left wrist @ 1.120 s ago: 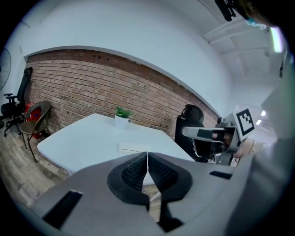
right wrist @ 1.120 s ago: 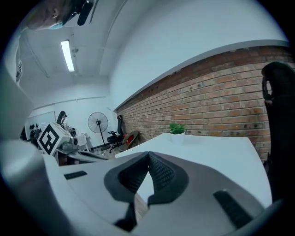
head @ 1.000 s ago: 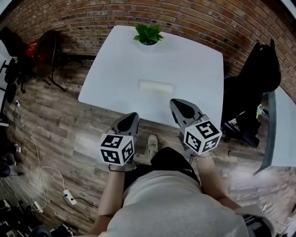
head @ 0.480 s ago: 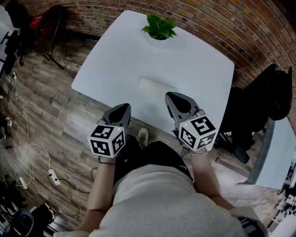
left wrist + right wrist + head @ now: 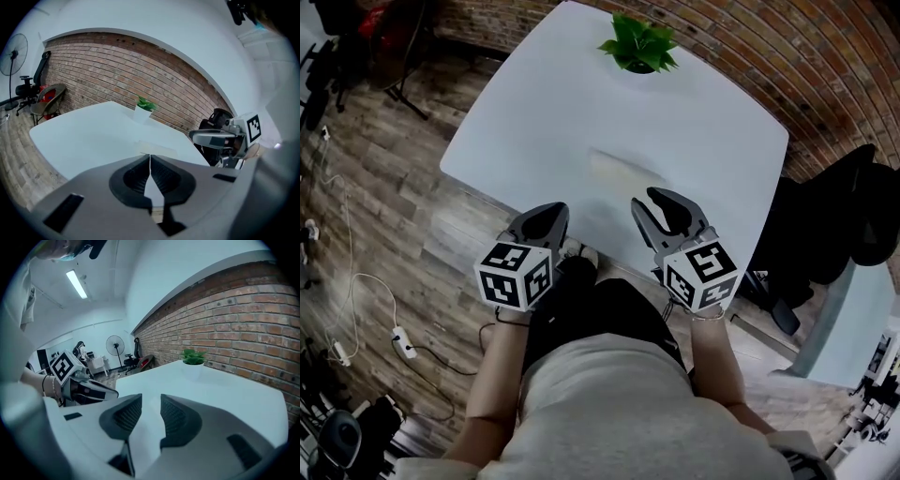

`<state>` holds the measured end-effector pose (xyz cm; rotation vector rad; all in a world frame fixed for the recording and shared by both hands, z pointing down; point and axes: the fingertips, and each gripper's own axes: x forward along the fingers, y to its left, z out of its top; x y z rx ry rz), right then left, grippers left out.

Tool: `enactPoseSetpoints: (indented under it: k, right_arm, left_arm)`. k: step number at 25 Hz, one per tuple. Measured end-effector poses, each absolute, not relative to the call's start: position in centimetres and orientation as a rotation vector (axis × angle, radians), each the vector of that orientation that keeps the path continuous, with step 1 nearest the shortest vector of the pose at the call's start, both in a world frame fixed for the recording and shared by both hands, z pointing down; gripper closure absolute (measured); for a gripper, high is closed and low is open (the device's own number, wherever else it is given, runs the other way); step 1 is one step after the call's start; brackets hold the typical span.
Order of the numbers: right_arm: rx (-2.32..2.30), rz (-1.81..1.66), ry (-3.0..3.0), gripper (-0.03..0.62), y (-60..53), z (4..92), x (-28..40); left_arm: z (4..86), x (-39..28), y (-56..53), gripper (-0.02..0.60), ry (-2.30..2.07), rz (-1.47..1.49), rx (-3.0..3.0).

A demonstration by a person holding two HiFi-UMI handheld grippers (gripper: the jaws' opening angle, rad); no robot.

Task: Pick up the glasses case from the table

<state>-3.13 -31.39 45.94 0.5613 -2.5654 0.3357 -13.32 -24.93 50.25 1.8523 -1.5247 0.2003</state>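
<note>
The glasses case (image 5: 625,171) is a pale, long box lying on the white table (image 5: 544,122), a little in from the near edge. My left gripper (image 5: 555,208) hangs over that near edge, left of the case, shut with nothing in it. In the left gripper view the case (image 5: 157,149) shows just beyond my touching jaw tips (image 5: 150,157). My right gripper (image 5: 645,199) is just short of the case's right end. Its jaws are opening, and in the right gripper view (image 5: 151,401) only bare tabletop shows between them.
A small potted plant (image 5: 639,44) stands at the table's far edge. A black office chair (image 5: 853,225) is by the table's right side, with another pale table (image 5: 844,328) beyond it. Cables and a power strip (image 5: 398,342) lie on the wooden floor at the left.
Both grippers have come forward and down to the table's near edge, closer to the case. The right jaws, closed before, now stand apart. The head view has shifted.
</note>
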Motion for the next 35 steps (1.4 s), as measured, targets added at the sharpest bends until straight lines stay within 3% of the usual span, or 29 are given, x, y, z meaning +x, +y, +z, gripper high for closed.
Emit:
enactPoseSetpoints:
  k: [14, 25, 35]
  right_arm:
    - [0.264, 0.082, -2.405, 0.402, -34.3, 51.0, -6.8]
    - [-0.018, -0.085, -2.132, 0.29, -34.7, 57.7, -7.7]
    - [-0.091, -0.151, -2.03, 0.28, -35.0, 59.7, -8.2]
  left_arm:
    - [53.1, -14.1, -28.1, 0.573, -1.453, 0.233, 1.83]
    - [55.4, -15.0, -28.1, 0.572, -1.414, 0.17, 1.831]
    - [55.8, -15.1, -28.7, 0.572, -1.355, 0.119, 1.846]
